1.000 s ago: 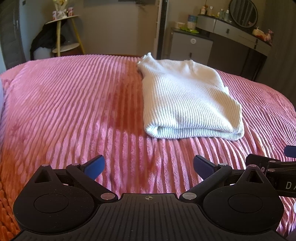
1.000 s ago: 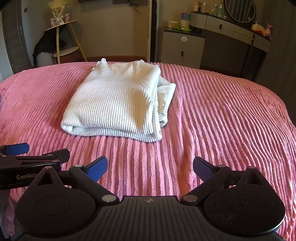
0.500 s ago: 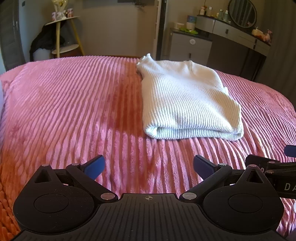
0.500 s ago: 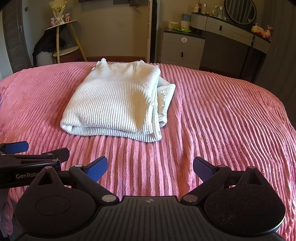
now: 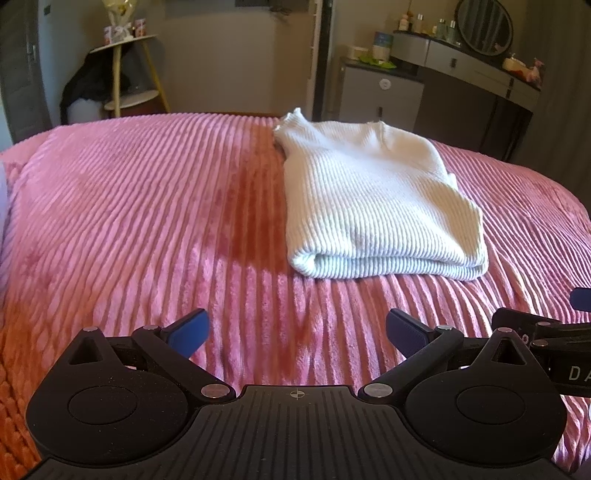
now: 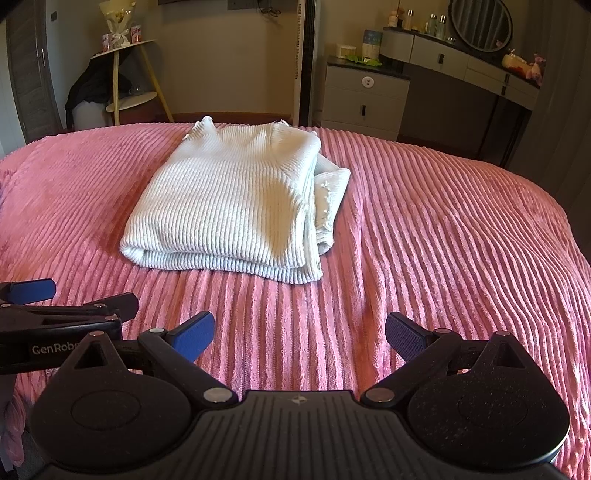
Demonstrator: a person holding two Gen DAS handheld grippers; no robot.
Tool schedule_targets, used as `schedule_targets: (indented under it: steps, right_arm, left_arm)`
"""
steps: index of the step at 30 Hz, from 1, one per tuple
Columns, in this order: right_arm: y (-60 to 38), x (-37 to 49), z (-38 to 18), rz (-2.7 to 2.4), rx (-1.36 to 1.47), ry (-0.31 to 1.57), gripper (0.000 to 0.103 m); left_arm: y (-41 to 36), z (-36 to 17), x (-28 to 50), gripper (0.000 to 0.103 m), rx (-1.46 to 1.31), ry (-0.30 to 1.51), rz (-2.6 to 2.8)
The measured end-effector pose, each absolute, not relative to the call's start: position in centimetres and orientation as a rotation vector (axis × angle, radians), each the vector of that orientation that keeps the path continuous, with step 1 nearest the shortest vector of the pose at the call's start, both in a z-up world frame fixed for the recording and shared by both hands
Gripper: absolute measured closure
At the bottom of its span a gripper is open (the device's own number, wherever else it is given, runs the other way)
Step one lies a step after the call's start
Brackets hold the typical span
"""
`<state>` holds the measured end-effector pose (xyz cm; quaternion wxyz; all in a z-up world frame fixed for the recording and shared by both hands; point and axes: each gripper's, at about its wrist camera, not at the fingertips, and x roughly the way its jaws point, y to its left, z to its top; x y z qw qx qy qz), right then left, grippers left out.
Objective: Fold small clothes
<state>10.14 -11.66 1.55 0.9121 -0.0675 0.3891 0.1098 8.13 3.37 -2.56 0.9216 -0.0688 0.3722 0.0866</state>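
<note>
A white ribbed knit sweater [image 5: 373,206] lies folded into a thick rectangle on the pink ribbed bedspread [image 5: 147,206]. It also shows in the right wrist view [image 6: 236,206], with a loose edge sticking out on its right side. My left gripper [image 5: 297,330] is open and empty, held low over the bedspread short of the sweater's near fold. My right gripper [image 6: 300,334] is open and empty, also short of the sweater. Each gripper shows at the edge of the other's view: the right one [image 5: 546,328] and the left one [image 6: 55,306].
Beyond the bed stand a grey nightstand [image 6: 365,96], a dressing table with a round mirror [image 6: 480,22], and a small yellow-legged shelf table [image 6: 125,81] with dark clothing beside it. The bedspread [image 6: 443,229] spreads wide to the sweater's left and right.
Both grippers have drawn back slightly and lifted a little, so the sweater sits a bit farther off. The sweater has not moved. Both stay open.
</note>
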Motion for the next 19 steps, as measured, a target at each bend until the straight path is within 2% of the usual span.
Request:
schedule_targets:
  steps: [19]
  right_arm:
    - [-11.71,10.11,1.57,0.217,-0.131,0.8,0.004]
  left_arm:
    - [3.34,-2.34,7.96,0.0,-0.132,0.722,0.161]
